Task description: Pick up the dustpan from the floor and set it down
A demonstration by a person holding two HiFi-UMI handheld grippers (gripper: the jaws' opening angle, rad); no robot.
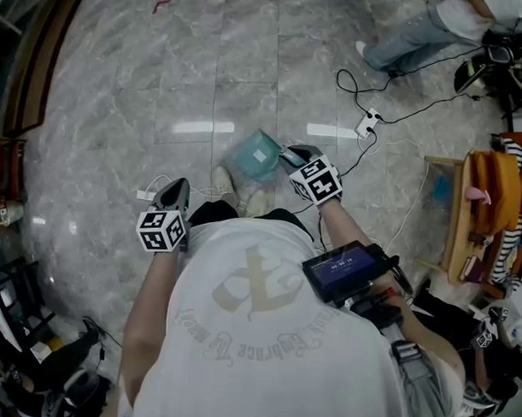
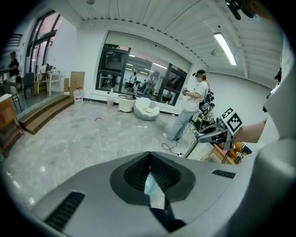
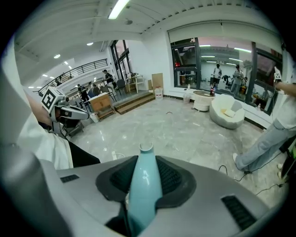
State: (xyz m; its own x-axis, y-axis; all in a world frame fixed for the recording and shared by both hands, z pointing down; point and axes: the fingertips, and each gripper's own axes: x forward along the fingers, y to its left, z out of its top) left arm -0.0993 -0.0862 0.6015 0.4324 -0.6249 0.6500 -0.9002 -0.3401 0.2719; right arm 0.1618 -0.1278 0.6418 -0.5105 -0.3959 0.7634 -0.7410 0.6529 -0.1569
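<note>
The teal dustpan (image 1: 256,156) hangs blurred just above the floor in front of my shoes. My right gripper (image 1: 297,153) is shut on its handle; in the right gripper view the pale teal handle (image 3: 144,185) runs up between the dark pads and ends in a notched tip. My left gripper (image 1: 173,194) sits lower left, apart from the dustpan, with its jaws together. In the left gripper view its pads (image 2: 134,173) meet at the top, and a pale patch I cannot identify shows in the slit below. The right gripper (image 2: 210,134) is also visible there at the right.
A black cable and a white power strip (image 1: 367,123) lie on the marble floor beyond the dustpan. A wooden rack with an orange bag (image 1: 492,194) stands at the right. Another person's legs (image 1: 404,42) are at the top right. Wooden steps (image 1: 35,59) border the left.
</note>
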